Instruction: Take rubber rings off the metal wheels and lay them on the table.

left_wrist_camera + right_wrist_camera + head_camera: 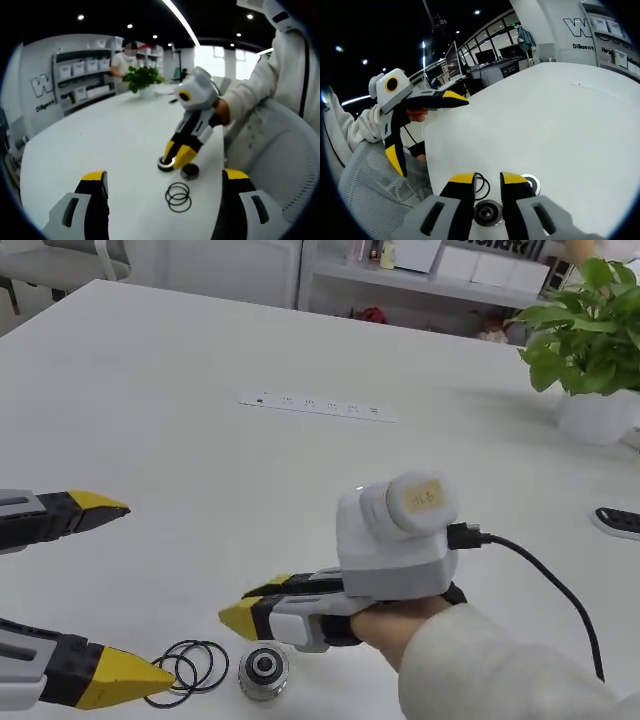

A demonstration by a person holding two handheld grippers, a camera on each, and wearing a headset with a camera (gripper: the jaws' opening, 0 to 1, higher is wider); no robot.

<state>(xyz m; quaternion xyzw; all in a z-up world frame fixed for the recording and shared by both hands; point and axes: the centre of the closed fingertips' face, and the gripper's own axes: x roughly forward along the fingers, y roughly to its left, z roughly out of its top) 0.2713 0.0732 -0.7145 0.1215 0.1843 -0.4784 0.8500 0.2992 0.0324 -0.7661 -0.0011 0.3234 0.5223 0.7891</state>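
- L gripper [145, 592] is sitting closest, low at the left of the head view. Its jaws are standing wide apart, gripping nothing.
- R gripper [258, 602] is hovering low over the table [300, 440] just beyond, w/ a hand [395, 625] wrapping its body. Its jaws are showing only a narrow gap in the right gripper view, w/ nothing clearly pinched btwn the tips.
- Rubber rings [190, 668], a few thin black loops, are lying overlapped flat on the table btwn the two grippers, just beside a metal wheel [263, 670].
- Second wheel [165, 163] is sitting right at the R gripper's tips in the left gripper view; touching or not, can't tell.
- Whether either wheel is wearing a ring is too small to tell.
- Handling, as a guess: the rings are looking light, soft and stretchy, so they're prob. going to flex and slip out of a loose pinch. A ring seated in its groove is likely needing a peel, not a straight pull.
- The wheels are looking small, stiff and dense, w/ smooth sides, so they're prob. going to skate or roll on this slick top unless braced.
- Best hold, prob.: one gripper clamping the wheel across its flat faces, the other nipping the ring at the rim edge and rolling it off sideways.
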